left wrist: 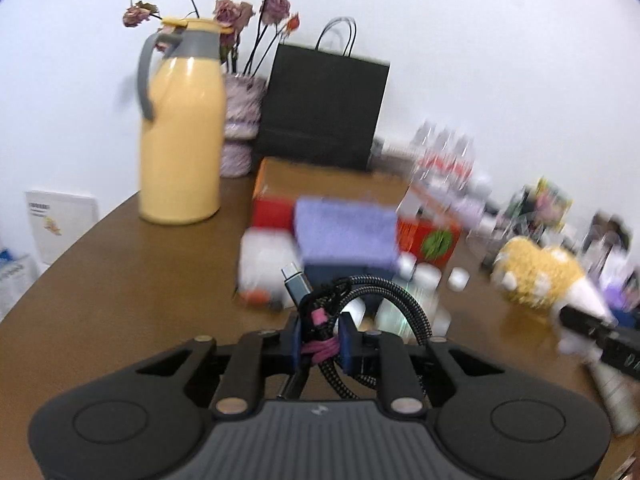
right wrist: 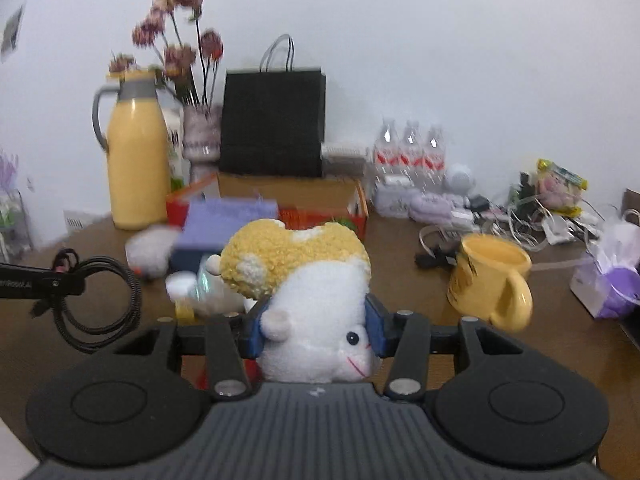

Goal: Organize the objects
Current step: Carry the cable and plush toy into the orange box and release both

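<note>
- Both grippers are loaded and up off the brown table (right wrist: pixel 400 248), so we're mid-carry on two items at once.
- The left gripper (left wrist: pixel 322 340) is closed tight on a coiled black cable (left wrist: pixel 384 300), pinching it at the pink tie, with the plug end sticking up just ahead of the fingers.
- The right gripper (right wrist: pixel 316 330) is clamped on a plush toy (right wrist: pixel 304 280), yellow on top and white below, held on its side with the face turned toward the camera.
- Neither item is set down yet; where either one belongs, I can't tell from here.
- Ahead of both sits an orange box (right wrist: pixel 320 200) with a purple cloth (right wrist: pixel 228 220) draped on a blue case at its near edge, a likely drop spot, but that's only my read.
- Plenty left: a yellow mug (right wrist: pixel 488 280) stands loose on the right, small white bits lie scattered near the cloth, and a tangle of cords and packets (right wrist: pixel 520 216) runs along the wall.
- The yellow jug (right wrist: pixel 138 160), flower vase (right wrist: pixel 202 140) and black bag (right wrist: pixel 272 120) look settled at the back.
- Call it early days.
</note>
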A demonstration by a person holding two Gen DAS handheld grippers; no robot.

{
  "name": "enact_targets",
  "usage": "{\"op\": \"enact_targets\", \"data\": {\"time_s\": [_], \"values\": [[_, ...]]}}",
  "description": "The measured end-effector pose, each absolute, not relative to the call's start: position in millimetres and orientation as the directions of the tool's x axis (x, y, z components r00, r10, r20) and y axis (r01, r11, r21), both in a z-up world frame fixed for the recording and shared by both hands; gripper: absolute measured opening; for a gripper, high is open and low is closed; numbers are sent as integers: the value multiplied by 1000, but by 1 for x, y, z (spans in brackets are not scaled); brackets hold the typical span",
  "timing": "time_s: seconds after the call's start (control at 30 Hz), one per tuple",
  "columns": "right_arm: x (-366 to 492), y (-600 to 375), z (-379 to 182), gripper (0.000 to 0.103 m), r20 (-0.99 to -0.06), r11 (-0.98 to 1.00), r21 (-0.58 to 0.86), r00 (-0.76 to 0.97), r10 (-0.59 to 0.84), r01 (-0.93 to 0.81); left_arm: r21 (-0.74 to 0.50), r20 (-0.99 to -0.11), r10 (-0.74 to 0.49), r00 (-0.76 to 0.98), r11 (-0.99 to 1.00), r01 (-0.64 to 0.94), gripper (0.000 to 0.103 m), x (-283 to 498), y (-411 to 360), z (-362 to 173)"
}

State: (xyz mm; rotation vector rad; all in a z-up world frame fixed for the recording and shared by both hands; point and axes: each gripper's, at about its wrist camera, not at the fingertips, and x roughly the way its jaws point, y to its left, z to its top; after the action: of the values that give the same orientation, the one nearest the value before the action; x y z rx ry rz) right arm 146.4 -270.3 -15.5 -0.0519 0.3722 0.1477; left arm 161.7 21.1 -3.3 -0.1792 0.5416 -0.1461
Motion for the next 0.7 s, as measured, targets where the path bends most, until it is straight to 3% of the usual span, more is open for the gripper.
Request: {"op": "enact_targets", "data": {"time_s": [0.13,0.23,0.33,0.47,0.6,0.7], "values": [[198,-270,22,48,-317,982,-38,934,165,-187,-229,-478,-229,848,965,132,17,248,32,41],[271,-262,47,48,-320,975,-58,929,186,-216,-208,-529,-208,822,972,112,17,343,27,61],[377,-251,54,49,-422,970,-22,882,209,-241,-150,-616,-154,772,986,78,17,441,14,54],[507,-222,31,49,-573,969,-142,815,85,-202,-9,-683,-43,729,999,51,17,543,-5,27],[579,-206,-3,49,-660,961,-202,752,10,-190,-43,-752,-87,654,996,83,18,606,2,-10],[594,-199,-23,64,-670,950,-236,742,-8,-203,-15,-749,-46,661,999,52,23,618,5,-20]]}}
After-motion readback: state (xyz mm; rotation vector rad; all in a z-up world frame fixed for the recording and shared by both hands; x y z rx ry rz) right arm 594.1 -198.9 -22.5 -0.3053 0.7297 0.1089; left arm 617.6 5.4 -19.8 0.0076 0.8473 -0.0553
